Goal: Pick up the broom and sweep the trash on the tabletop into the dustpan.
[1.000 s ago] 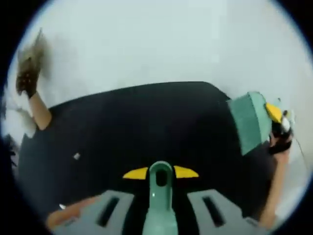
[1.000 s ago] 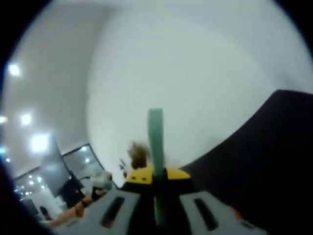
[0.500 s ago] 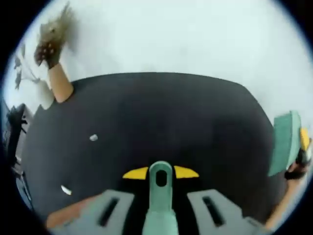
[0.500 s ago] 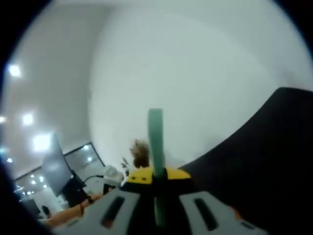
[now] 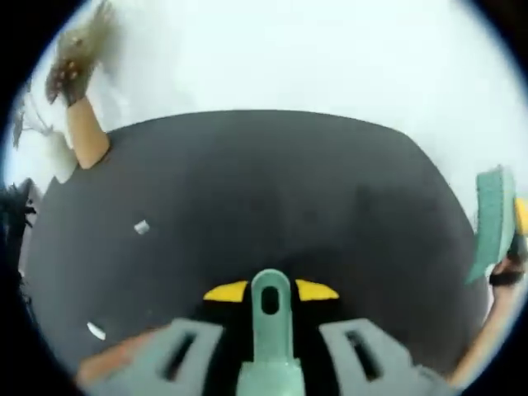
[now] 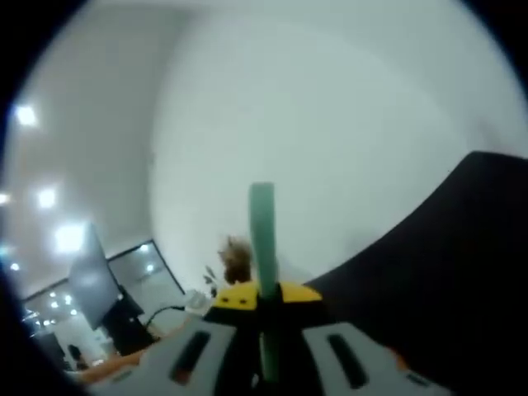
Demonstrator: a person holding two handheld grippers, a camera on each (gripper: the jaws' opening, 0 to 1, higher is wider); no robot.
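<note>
In the left gripper view, the left gripper [image 5: 271, 301] is closed on a green handle [image 5: 271, 330], likely the dustpan's, above the table [image 5: 264, 190]; two scraps [image 5: 141, 227] lie left of it, lower in view than half a second ago. In the right gripper view, the right gripper [image 6: 262, 299] clamps the broom [image 6: 263, 247] upright, ready to sweep, unchanged.

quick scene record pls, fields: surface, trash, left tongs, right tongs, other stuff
surface: black tabletop against a white wall
trash: two small pale scraps lying on it
left tongs: shut on a green handle with a hole in its end
right tongs: shut on a green handle standing upright
other stuff: green dustpan at the table's right edge, dried plant in a tan vase
</note>
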